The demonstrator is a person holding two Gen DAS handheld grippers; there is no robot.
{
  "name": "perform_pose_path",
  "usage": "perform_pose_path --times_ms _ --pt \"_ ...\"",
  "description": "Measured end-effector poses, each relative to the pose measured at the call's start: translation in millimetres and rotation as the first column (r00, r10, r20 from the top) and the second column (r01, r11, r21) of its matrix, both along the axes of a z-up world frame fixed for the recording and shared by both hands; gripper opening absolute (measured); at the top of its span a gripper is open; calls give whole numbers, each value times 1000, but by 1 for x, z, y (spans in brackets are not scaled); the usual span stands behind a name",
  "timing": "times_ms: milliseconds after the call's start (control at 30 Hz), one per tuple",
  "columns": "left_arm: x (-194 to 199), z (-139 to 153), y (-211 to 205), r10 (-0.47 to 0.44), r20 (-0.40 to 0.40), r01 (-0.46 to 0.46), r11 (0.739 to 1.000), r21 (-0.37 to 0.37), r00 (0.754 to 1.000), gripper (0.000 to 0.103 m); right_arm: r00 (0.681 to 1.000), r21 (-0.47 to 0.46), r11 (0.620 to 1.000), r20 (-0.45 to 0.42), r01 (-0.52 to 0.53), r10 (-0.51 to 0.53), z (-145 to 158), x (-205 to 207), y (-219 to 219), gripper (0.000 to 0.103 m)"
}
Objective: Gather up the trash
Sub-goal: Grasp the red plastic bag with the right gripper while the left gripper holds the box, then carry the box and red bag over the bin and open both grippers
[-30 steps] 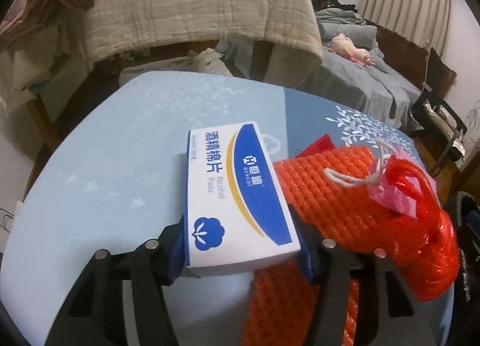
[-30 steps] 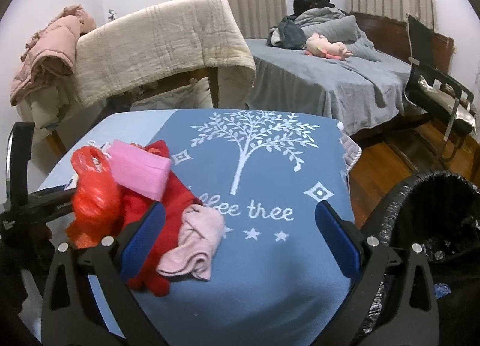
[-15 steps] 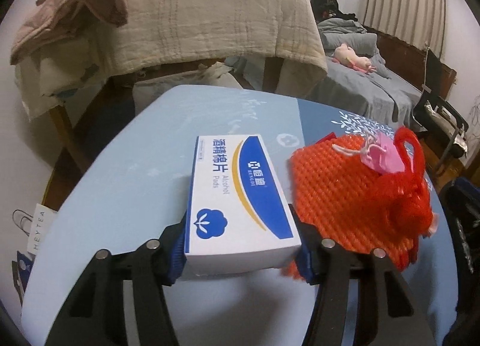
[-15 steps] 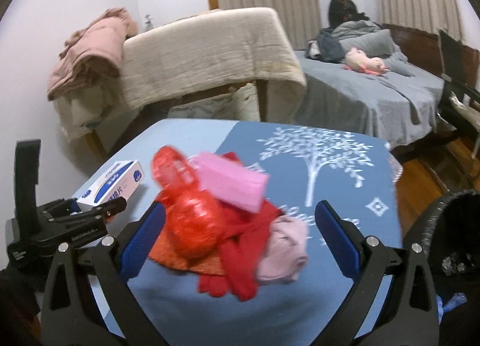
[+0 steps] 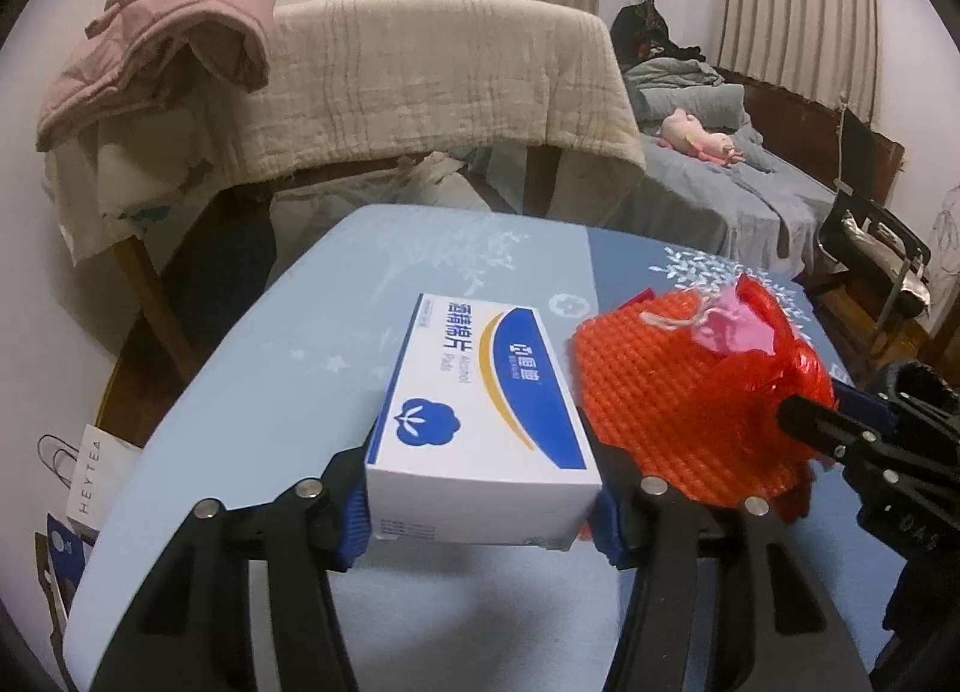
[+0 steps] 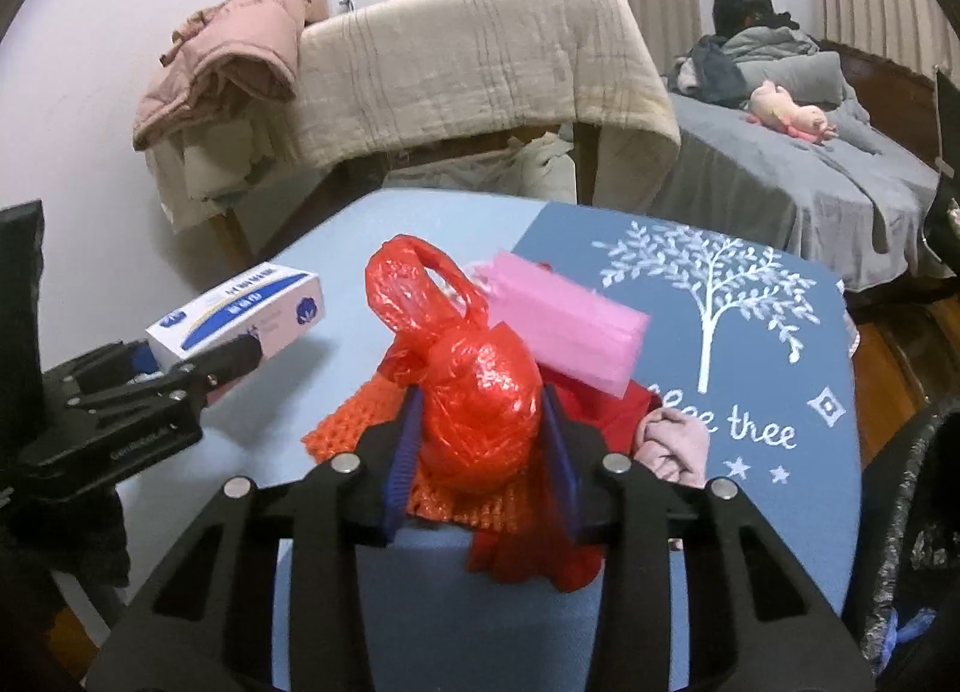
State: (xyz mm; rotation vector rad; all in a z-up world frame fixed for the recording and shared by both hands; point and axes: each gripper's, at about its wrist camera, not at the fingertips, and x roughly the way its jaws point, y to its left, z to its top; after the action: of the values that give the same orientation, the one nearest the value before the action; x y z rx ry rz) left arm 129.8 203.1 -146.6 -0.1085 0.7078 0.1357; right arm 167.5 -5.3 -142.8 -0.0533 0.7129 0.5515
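- Left wrist view: the left claw [image 5: 483, 503] is clamped on the white and blue box [image 5: 480, 422], held over the desk [image 5: 300, 368]; nothing is binned yet.
- Right wrist view: the right claw [image 6: 480, 452] has just been closing and pinches the red plastic bag [image 6: 474, 392] atop the pile; the pink pack [image 6: 564, 326], rag [image 6: 672, 440] and bin [image 6: 900, 512] wait.

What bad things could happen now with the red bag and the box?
The right claw has just been closing on the knotted red bag; thin plastic might slip or tear. The pink packet leaning on the bag could tumble when it lifts. The left claw grips only the near end of the box, so it might tip out.
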Motion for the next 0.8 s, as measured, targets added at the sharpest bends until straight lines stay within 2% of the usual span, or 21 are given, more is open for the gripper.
perform_pose_path --times_ms 433,800 --pt "-11 40 -53 -114 78 115 993 -10 990 56 991 81 992 84 92 -99 56 -27 -63 37" --pt "-9 67 -136 -287 140 293 956 -23 948 56 962 88 968 120 237 -246 70 -52 -146 37"
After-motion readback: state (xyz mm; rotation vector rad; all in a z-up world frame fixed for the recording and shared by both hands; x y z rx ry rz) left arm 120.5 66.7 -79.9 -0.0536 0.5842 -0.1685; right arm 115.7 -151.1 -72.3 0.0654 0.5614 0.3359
